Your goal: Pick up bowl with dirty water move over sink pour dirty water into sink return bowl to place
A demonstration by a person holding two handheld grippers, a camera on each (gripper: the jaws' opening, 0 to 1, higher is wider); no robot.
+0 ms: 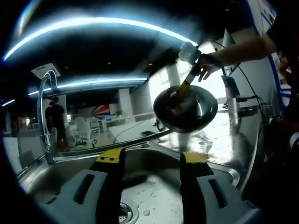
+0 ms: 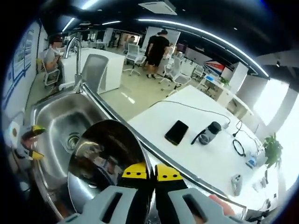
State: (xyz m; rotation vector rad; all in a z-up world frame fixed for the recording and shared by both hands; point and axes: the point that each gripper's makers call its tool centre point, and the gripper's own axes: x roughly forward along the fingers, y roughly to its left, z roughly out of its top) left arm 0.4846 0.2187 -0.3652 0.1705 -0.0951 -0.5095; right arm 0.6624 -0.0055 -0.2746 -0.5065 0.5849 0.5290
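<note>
Polished steel — the round, shiny metal bowl (image 2: 105, 165) hangs tipped above the stainless sink basin (image 2: 56, 119), rim pinched between the pressed-together right gripper (image 2: 152, 175), while the left gripper (image 1: 152, 161) waits spread, nearer the drain (image 1: 124, 212).

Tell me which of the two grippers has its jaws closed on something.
The right gripper: its yellow-tipped jaws pinch the rim of the steel bowl, held tilted over the sink. The left gripper stands open with nothing between its jaws.
</note>
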